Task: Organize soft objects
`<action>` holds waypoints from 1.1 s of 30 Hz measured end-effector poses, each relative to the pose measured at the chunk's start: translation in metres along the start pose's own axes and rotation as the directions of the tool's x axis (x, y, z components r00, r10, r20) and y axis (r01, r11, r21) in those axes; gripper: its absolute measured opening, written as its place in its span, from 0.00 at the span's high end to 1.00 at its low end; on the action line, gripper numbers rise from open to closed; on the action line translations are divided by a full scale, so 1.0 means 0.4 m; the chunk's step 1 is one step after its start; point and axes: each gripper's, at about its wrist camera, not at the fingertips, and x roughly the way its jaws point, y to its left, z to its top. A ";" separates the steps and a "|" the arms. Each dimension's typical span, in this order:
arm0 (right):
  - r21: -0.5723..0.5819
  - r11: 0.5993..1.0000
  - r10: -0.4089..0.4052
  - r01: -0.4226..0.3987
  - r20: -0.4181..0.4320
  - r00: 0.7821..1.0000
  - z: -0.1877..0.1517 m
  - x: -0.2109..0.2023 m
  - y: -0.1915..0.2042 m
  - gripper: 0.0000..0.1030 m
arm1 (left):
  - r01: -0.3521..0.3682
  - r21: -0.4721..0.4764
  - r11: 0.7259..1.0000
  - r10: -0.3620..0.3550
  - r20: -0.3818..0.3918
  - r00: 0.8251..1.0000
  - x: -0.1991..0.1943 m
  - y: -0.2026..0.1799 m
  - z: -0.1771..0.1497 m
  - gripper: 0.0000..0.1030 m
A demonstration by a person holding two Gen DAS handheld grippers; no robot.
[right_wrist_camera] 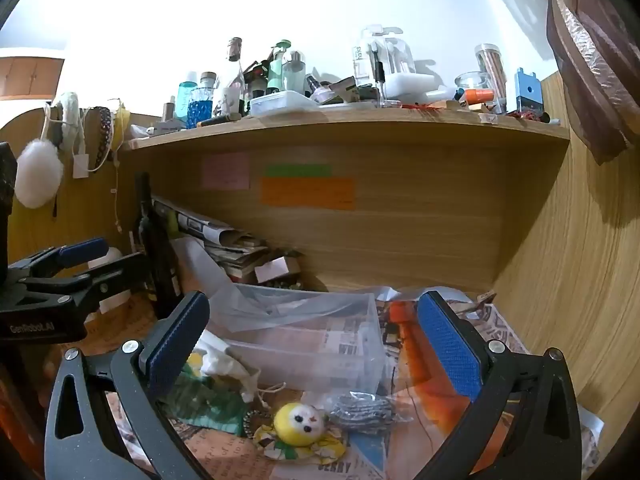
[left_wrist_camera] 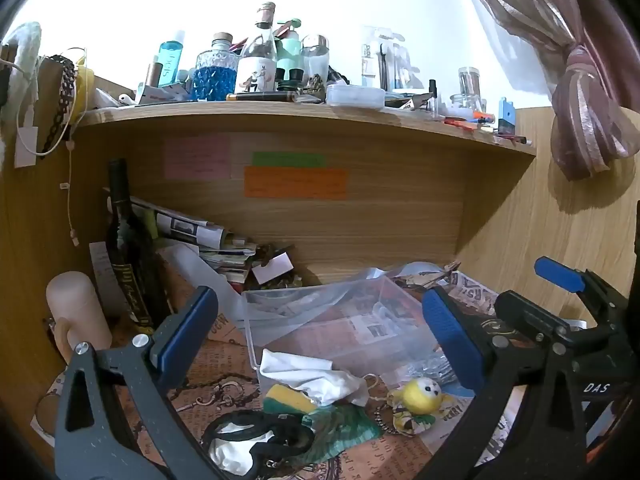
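Observation:
A clear plastic bin (left_wrist_camera: 332,324) (right_wrist_camera: 304,340) stands on the newspaper-covered desk. In front of it lie soft things: a white cloth (left_wrist_camera: 316,376) (right_wrist_camera: 224,360), a yellow sponge (left_wrist_camera: 288,398), a green patterned cloth (left_wrist_camera: 340,430) (right_wrist_camera: 200,400), a black-and-white piece (left_wrist_camera: 248,444) and a small yellow doll (left_wrist_camera: 420,394) (right_wrist_camera: 300,426). My left gripper (left_wrist_camera: 320,336) is open and empty above the pile. My right gripper (right_wrist_camera: 316,344) is open and empty above the doll; it also shows in the left wrist view (left_wrist_camera: 560,280).
A dark wine bottle (left_wrist_camera: 128,248), a pale cylinder (left_wrist_camera: 76,308) and stacked papers (left_wrist_camera: 208,240) crowd the left. A cluttered shelf (left_wrist_camera: 304,116) of bottles hangs overhead. A crinkled silver packet (right_wrist_camera: 364,410) lies right of the doll. A wooden wall (right_wrist_camera: 568,280) stands at right.

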 end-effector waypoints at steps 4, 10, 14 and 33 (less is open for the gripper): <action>0.007 1.000 -0.002 0.002 -0.003 1.000 -0.004 -0.001 -0.003 0.00 | -0.016 0.011 1.000 0.016 -0.001 1.000 0.006 -0.006 -0.001 0.00; 0.006 1.000 0.000 0.001 -0.012 1.000 0.003 0.002 0.002 0.00 | -0.005 0.004 1.000 0.005 0.000 1.000 0.004 -0.014 0.000 0.00; 0.007 1.000 0.002 -0.001 -0.014 1.000 0.006 -0.002 0.010 0.00 | 0.004 0.000 1.000 -0.004 0.006 1.000 0.002 -0.005 -0.003 0.00; 0.029 1.000 0.000 0.000 -0.021 1.000 -0.001 0.006 -0.010 0.00 | 0.010 0.018 1.000 -0.010 0.003 1.000 0.012 -0.010 -0.010 0.00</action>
